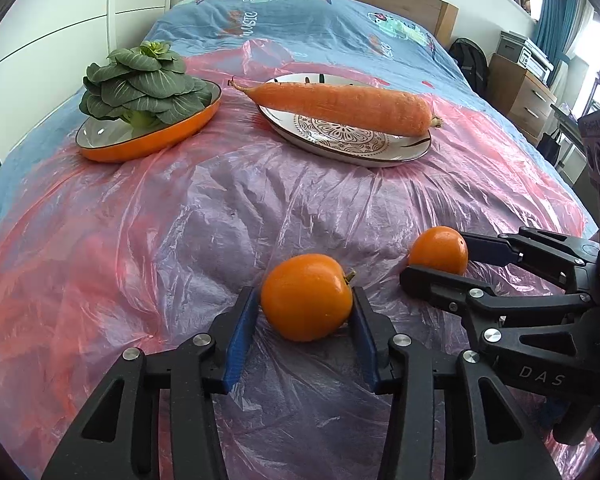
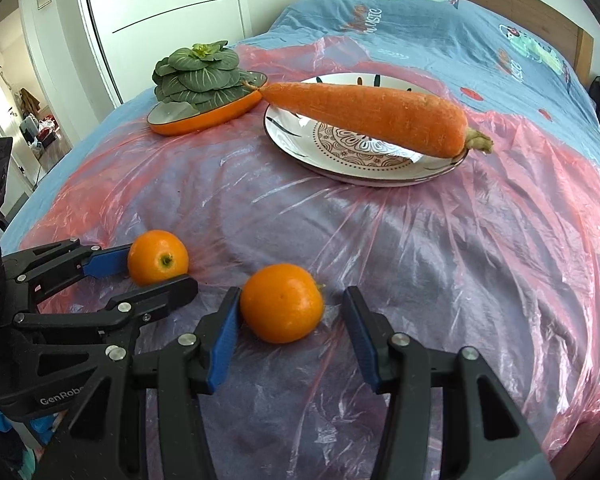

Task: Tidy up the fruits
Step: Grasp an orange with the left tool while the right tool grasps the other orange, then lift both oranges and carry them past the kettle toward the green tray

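On the pink plastic sheet (image 1: 160, 220), the left gripper (image 1: 306, 300) pinches one round orange fruit (image 1: 306, 297); the right gripper (image 2: 290, 312), jaws wide, straddles the other orange fruit (image 2: 282, 303). Centre it, then close gently so nothing rolls.

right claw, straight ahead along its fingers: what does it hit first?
Probably the orange lying on the pink plastic sheet, between the right claw's open fingers and near the left-hand pad. Whether it touches is unclear.

Left gripper (image 1: 305, 298) angled down, clamping orange fruit (image 1: 304, 288), right gripper (image 2: 292, 295) likewise, jaws apart
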Demonstrator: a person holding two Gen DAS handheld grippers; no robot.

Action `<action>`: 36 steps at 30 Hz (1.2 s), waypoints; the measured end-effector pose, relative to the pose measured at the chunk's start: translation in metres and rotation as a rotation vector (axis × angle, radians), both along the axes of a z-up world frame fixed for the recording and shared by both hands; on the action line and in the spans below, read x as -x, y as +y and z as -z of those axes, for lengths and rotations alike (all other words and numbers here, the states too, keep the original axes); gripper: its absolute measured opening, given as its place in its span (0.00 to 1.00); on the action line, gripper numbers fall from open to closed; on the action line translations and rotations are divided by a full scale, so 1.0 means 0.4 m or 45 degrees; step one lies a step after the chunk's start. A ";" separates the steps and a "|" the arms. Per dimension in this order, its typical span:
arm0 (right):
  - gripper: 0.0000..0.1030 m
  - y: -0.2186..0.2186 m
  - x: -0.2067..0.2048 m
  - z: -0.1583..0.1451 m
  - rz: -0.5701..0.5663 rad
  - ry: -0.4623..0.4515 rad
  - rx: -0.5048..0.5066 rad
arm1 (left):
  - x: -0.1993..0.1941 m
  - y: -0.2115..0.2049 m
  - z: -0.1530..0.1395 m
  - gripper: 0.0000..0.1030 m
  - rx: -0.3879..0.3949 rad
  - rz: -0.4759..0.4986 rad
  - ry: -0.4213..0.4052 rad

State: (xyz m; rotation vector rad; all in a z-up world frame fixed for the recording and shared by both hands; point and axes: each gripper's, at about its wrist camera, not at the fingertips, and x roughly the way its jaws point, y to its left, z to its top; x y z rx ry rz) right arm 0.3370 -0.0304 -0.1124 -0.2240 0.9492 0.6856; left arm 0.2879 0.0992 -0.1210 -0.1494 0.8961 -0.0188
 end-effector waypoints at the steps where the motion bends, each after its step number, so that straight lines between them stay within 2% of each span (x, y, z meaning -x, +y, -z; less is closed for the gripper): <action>1: 0.72 0.001 -0.002 0.002 0.001 -0.001 0.002 | 0.000 0.000 0.000 0.38 -0.001 -0.001 0.000; 7: 0.64 0.006 -0.004 0.009 0.004 -0.006 0.005 | 0.000 0.002 0.003 0.38 -0.003 0.003 -0.004; 11: 0.45 0.014 0.001 0.009 -0.011 -0.009 0.009 | 0.000 -0.004 0.003 0.38 -0.014 0.007 -0.007; 36: 0.43 -0.003 0.049 -0.047 0.035 -0.086 -0.008 | 0.013 -0.005 -0.011 0.35 -0.008 -0.003 -0.039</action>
